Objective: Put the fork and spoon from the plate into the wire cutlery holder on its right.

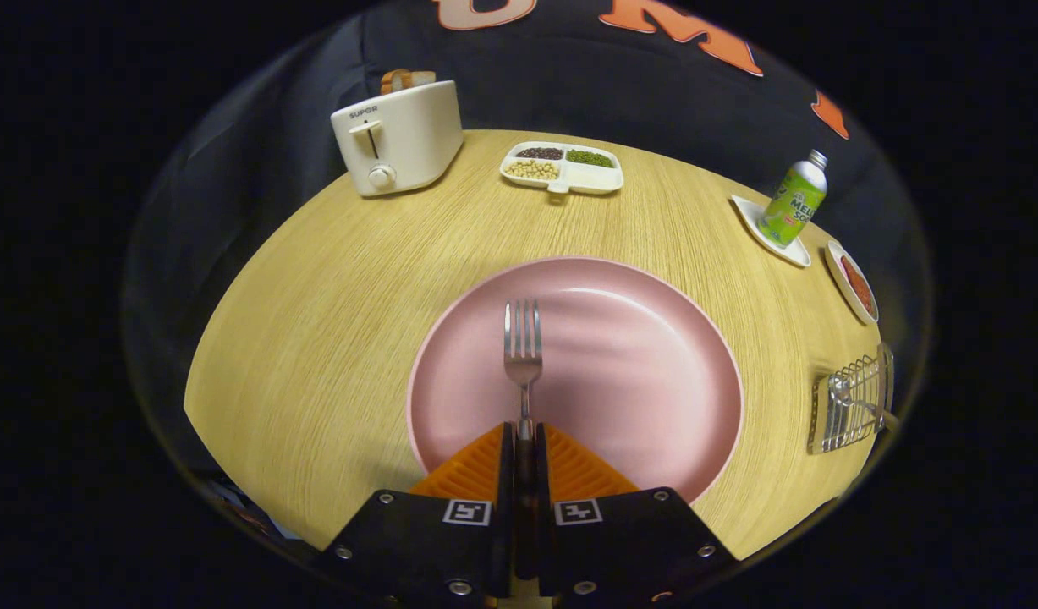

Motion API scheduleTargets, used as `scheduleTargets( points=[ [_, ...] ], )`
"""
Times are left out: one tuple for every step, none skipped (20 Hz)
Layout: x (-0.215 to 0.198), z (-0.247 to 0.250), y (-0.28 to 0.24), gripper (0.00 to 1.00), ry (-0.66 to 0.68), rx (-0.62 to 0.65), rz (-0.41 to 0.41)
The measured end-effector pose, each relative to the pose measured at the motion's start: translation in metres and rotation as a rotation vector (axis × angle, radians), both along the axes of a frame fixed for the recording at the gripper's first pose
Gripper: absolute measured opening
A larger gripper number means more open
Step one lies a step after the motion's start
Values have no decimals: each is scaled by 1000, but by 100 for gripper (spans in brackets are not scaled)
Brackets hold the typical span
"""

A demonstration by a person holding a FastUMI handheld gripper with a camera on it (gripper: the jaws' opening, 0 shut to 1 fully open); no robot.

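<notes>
The fork (523, 355) handle is hidden between the gripper (524, 440) fingers, which are clamped on it; its steel tines point ahead over the pink plate (637, 355). The wire holder (848, 404), to the right, contains a dimly visible utensil.

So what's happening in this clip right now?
A hand-held gripper is shut on the fork by its handle, tines pointing ahead over the pink plate. The wire cutlery holder sits to the plate's right with what looks like a utensil already in it. The fork has not yet gone in.
</notes>
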State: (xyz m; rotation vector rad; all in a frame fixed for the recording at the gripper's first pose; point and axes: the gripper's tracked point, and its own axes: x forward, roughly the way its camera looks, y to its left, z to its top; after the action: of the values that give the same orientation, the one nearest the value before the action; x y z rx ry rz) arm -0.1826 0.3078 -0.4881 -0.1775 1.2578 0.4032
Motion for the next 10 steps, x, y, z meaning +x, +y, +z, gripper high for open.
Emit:
scheduleTargets(
  points=[
    [-1, 0, 0, 13, 2, -7, 17],
    [-2, 2, -1, 12, 15, -14, 18],
    [-3, 1, -1, 11, 33, -19, 18],
    [-3, 2, -1, 9, 49, -17, 9],
    [-3, 0, 0, 8, 66, -15, 3],
    [-1, 0, 1, 6, 80, -9, 12],
    [-1, 0, 1, 5, 96, 3, 12],
    [-2, 1, 0, 3, 110, 20, -2],
    [-1, 5, -3, 2, 102, 27, -10],
    [5, 8, -9, 1, 74, 22, -13]
  ],
)
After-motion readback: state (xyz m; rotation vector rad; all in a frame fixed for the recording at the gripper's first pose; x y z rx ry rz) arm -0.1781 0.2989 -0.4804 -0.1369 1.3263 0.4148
